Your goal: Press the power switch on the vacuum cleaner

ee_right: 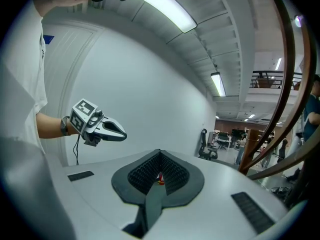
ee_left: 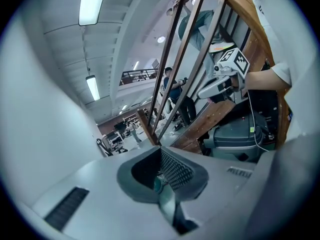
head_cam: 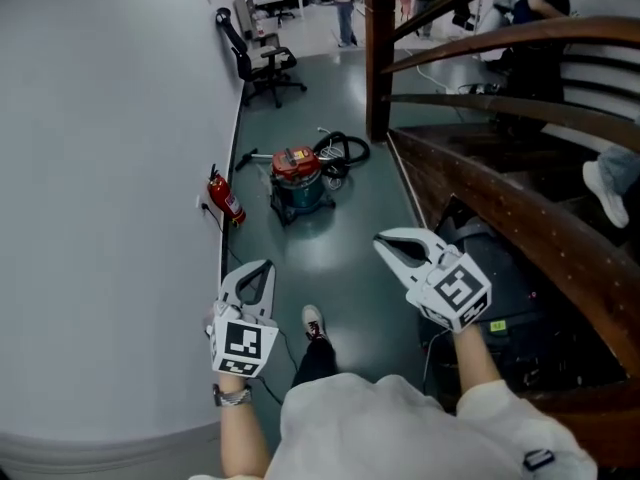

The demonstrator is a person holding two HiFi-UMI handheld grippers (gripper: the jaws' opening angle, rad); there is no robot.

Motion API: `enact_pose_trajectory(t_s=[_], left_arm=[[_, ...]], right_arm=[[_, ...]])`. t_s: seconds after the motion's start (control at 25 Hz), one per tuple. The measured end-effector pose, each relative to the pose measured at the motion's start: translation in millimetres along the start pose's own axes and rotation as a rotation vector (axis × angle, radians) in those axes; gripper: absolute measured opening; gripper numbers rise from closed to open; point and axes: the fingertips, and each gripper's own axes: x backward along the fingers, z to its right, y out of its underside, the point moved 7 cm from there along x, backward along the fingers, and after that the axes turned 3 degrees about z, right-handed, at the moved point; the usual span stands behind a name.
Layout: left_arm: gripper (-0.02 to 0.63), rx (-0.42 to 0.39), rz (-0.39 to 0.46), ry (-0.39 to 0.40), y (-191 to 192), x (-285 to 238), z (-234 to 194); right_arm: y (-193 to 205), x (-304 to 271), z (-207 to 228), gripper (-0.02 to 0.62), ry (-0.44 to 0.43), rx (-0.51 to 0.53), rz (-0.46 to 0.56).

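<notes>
The vacuum cleaner (head_cam: 298,180), with a red top and a teal body, stands on the dark floor near the white wall, its black hose (head_cam: 342,150) coiled behind it. It is well ahead of both grippers. My left gripper (head_cam: 267,265) is held out at the lower left, shut and holding nothing. My right gripper (head_cam: 384,242) is at the right, also shut and holding nothing. In the left gripper view the jaws (ee_left: 161,151) meet at their tips, and the right gripper (ee_left: 220,86) shows beside the stairs. The right gripper view shows closed jaws (ee_right: 160,154) and the left gripper (ee_right: 107,129) by the wall.
A red fire extinguisher (head_cam: 226,198) stands against the curved white wall (head_cam: 110,218), left of the vacuum. A black office chair (head_cam: 262,63) is farther back. A wooden staircase (head_cam: 500,168) with a post (head_cam: 378,63) runs along the right, with a grey case (head_cam: 495,268) under it.
</notes>
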Motion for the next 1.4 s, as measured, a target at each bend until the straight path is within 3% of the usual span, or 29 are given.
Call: enact_pose_trajectory(t_s=[0.44, 0.76, 1.0, 1.4], left_arm=[[-0.003, 0.006, 0.019, 0.013, 14.7, -69.0, -47.1], [-0.003, 0.017, 0.034, 0.034, 25.7, -142.5, -112.9], [-0.003, 0.011, 0.043, 0.050, 28.7, -190.0, -160.9], [-0.003, 0.022, 0.028, 0.063, 38.9, -234.7, -196.2]], right_arm=[[11.6, -57.5, 52.1, 0.028, -0.014, 0.033, -0.045], [-0.4, -123.6, 111.4, 0.028, 0.024, 0.045, -0.022], [-8.0, -168.8, 155.0, 0.028, 0.086, 0.013, -0.006], [3.4, -212.6, 188.8, 0.028, 0.088, -0.017, -0.032]])
